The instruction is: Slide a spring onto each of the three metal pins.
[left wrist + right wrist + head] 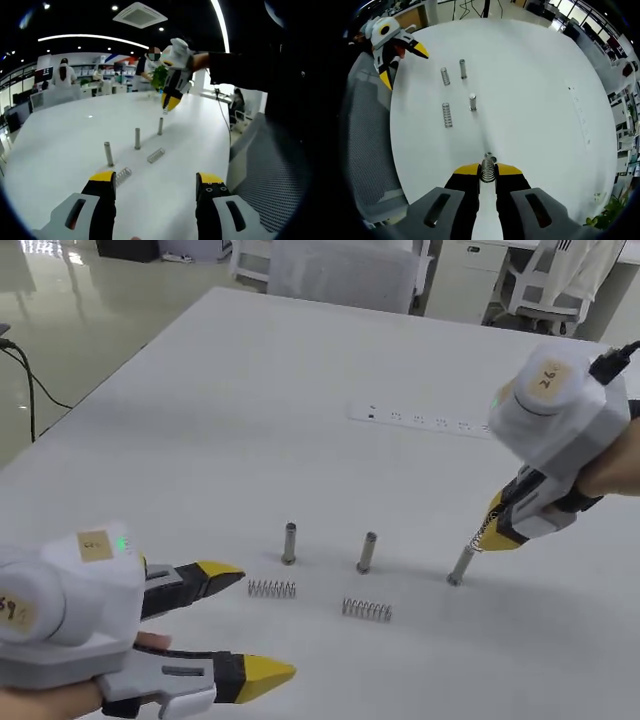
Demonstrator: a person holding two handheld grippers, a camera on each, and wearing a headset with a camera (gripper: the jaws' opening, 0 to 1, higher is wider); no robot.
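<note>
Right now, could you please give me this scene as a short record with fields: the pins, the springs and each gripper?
pins: left pin, middle pin, right pin; all upright on the white table
loose springs: left spring and middle spring, lying flat beside the left and middle pins
held spring: at the top of the right pin
right gripper: shut on the held spring
left gripper: open, holding nothing
pins bare: left, middle

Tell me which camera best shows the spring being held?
The right gripper view: the held spring sits close up, coils clear, pinched between yellow fingers. The head view shows it small and slanted above a pin; the left gripper view, a distant speck.
</note>
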